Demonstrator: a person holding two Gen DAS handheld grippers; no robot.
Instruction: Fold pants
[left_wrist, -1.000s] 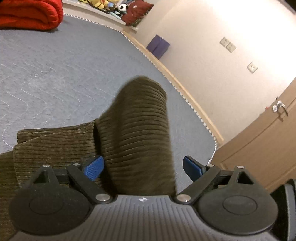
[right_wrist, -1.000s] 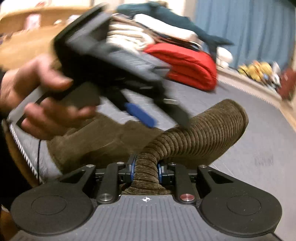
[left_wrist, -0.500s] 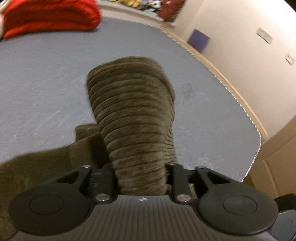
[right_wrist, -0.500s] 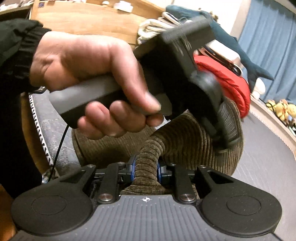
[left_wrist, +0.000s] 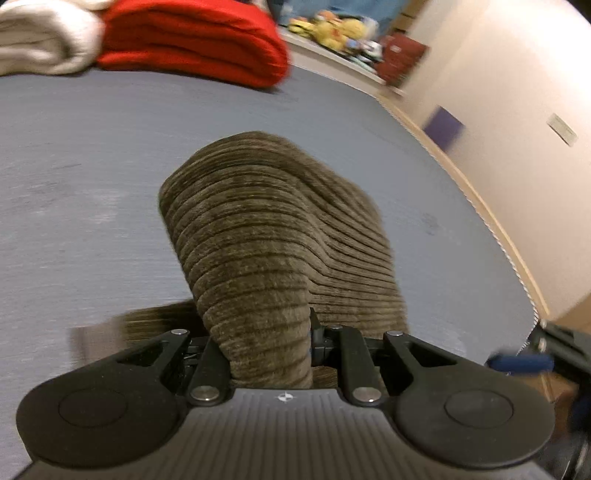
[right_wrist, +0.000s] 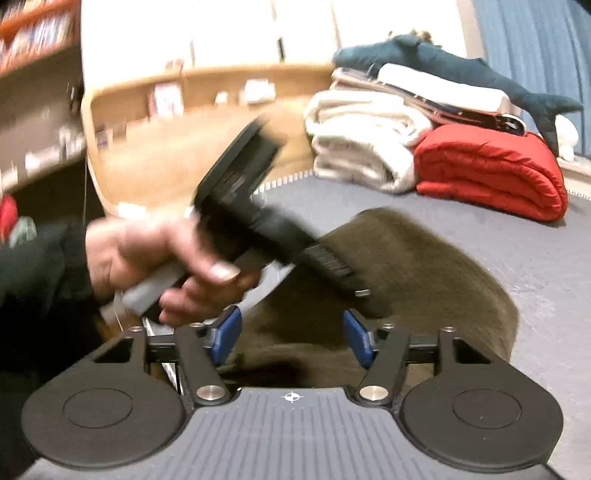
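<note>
Left wrist view first: I see my left gripper (left_wrist: 271, 343) clenched on a bunched fold of the pants (left_wrist: 266, 236), olive-brown corduroy that rises from between the jaws and arches forward over the grey mat (left_wrist: 92, 155). The cloth fills the gap completely, so I cannot see the pads themselves. A darker strip of the same fabric lies flat on the mat just left of the jaws, blurred. At the far edge of the mat I see a cream blanket (left_wrist: 40, 40) at the left and a folded red quilt (left_wrist: 192, 40) touching it on the right. Further right, plush toys (left_wrist: 332, 29) sit on a ledge by the wall. At the lower right edge a blue pad and dark frame show, badly blurred.

Right wrist view: at the left, a hand (right_wrist: 155, 262) in a dark sleeve grips the handle of the left gripper (right_wrist: 334, 273), whose body slants down onto the pants (right_wrist: 424, 280). The whole unit is smeared by motion. At bottom centre, my right gripper (right_wrist: 291, 338) has just been opening: its blue pads (right_wrist: 227, 332) stand apart and released, with corduroy lying beyond and below the gap but not pinched. The pants sit in a rounded heap on the mat (right_wrist: 535, 288), near my end of it. Behind, the cream blanket (right_wrist: 362, 144) and red quilt (right_wrist: 491, 170) are stacked side by side, with a plush shark (right_wrist: 454, 66) lying on top.
</note>
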